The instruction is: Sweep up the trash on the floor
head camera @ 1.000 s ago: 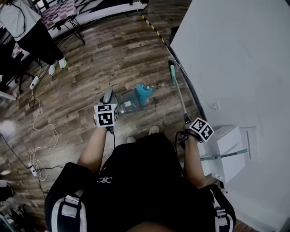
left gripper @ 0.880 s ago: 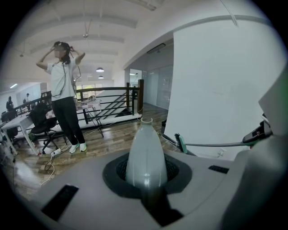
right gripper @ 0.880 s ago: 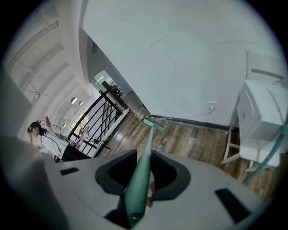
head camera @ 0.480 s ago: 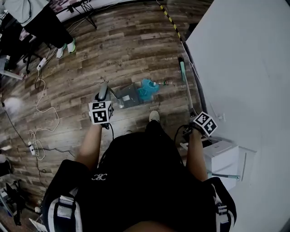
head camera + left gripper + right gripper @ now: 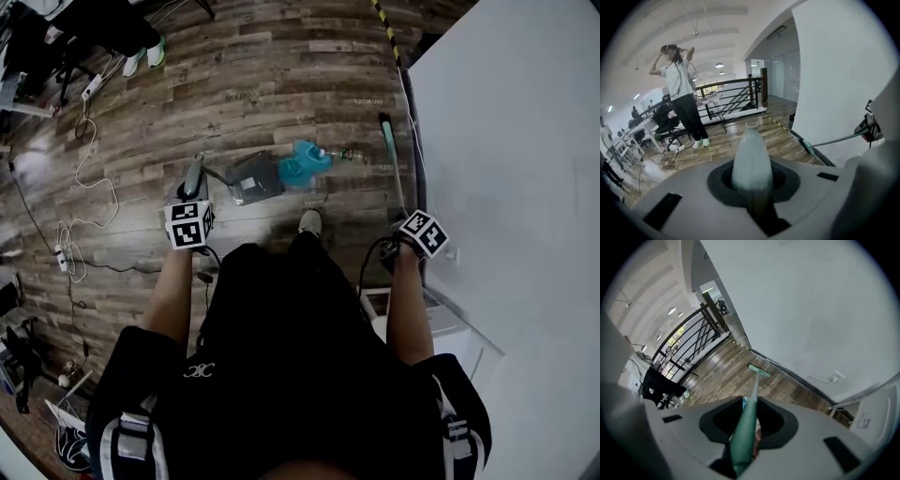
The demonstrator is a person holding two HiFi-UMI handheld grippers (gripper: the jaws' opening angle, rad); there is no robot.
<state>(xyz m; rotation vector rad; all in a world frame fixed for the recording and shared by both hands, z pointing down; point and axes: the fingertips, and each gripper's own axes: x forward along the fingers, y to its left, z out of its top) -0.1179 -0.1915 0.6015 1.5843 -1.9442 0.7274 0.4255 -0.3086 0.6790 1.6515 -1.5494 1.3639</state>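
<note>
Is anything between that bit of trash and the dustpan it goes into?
Between the small trash piece and the dustpan lies a teal object, right at the pan's mouth. From the broom head to the trash, only bare wood floor shows.

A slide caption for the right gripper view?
Right gripper shut on a green broom handle over the wooden floor.

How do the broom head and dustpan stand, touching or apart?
Apart. The head view shows the broom head near the wall, with bare floor between it and the dustpan.
</note>
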